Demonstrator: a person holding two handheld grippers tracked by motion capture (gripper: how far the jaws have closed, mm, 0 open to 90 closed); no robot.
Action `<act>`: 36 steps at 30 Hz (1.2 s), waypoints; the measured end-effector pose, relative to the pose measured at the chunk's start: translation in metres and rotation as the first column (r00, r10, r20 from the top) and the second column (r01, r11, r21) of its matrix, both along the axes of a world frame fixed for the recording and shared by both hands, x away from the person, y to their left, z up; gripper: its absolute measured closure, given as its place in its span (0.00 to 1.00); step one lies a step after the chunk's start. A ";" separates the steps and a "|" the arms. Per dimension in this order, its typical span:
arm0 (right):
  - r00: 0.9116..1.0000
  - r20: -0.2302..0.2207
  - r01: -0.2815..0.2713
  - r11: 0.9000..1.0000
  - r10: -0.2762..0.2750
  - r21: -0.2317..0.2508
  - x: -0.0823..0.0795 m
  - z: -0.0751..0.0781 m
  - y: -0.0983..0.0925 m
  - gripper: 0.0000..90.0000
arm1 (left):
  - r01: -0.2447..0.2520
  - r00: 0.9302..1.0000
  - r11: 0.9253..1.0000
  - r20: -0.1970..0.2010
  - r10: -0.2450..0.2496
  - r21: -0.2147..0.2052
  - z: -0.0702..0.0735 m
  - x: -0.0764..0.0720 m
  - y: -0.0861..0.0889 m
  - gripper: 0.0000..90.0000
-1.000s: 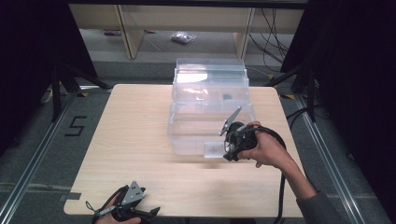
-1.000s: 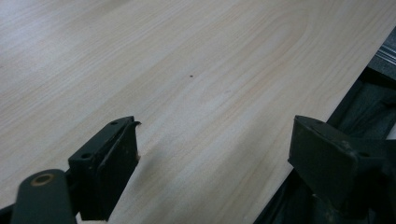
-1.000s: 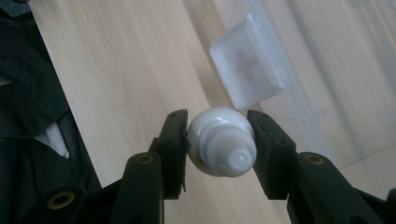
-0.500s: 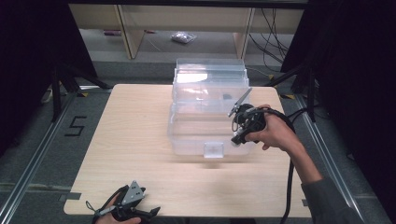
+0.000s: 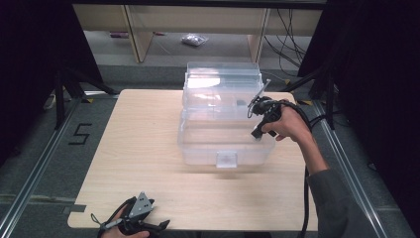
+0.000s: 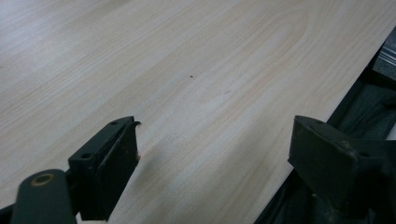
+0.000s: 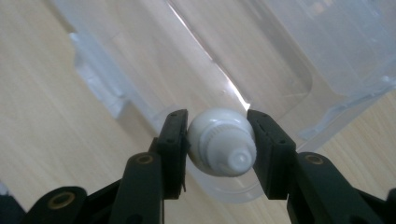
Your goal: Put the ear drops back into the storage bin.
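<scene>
1. High view: a clear plastic box (image 5: 223,129) stands open at the middle of the wooden table (image 5: 138,163), its lid (image 5: 222,84) raised at the far side.
2. High view: the right gripper (image 5: 257,130) is held by the person's right hand (image 5: 289,124) over the box's right rim, pointing down and to the left. What it carries is too small to tell here.
3. High view: the left gripper (image 5: 148,227) lies at the near edge of the table, left of centre, well apart from the box, with the left hand (image 5: 124,229) on it.
4. Left gripper view: the jaws stand wide apart with nothing but bare table (image 6: 187,74) between them; the table's edge runs past the right jaw.
5. Right gripper view: the right gripper (image 7: 219,140) is clamped on a white bottle (image 7: 222,142), one pad on each side, its ribbed cap and nozzle facing the camera.
6. Right gripper view: the bottle hangs above the box's rim (image 7: 224,191), with the clear box floor (image 7: 219,51) beyond it and table on either side.
</scene>
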State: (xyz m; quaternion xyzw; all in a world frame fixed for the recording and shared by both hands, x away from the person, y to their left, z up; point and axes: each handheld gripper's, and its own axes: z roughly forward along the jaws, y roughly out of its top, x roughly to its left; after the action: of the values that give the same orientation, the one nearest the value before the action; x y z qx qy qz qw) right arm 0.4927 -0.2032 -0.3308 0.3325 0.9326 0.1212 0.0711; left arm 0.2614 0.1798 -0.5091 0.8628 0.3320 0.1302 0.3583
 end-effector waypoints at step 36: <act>0.985 -0.117 0.117 0.991 -0.124 -0.061 0.034 -0.068 -0.006 0.67 | -0.001 1.000 1.000 -0.001 0.001 -0.001 0.000 0.000 0.000 0.17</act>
State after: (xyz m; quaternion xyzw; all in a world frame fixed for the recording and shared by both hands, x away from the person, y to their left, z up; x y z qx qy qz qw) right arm 0.5263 -0.2088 -0.3989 0.3930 0.9163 0.0710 0.0308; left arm 0.2614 0.1794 -0.5096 0.8626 0.3327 0.1298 0.3583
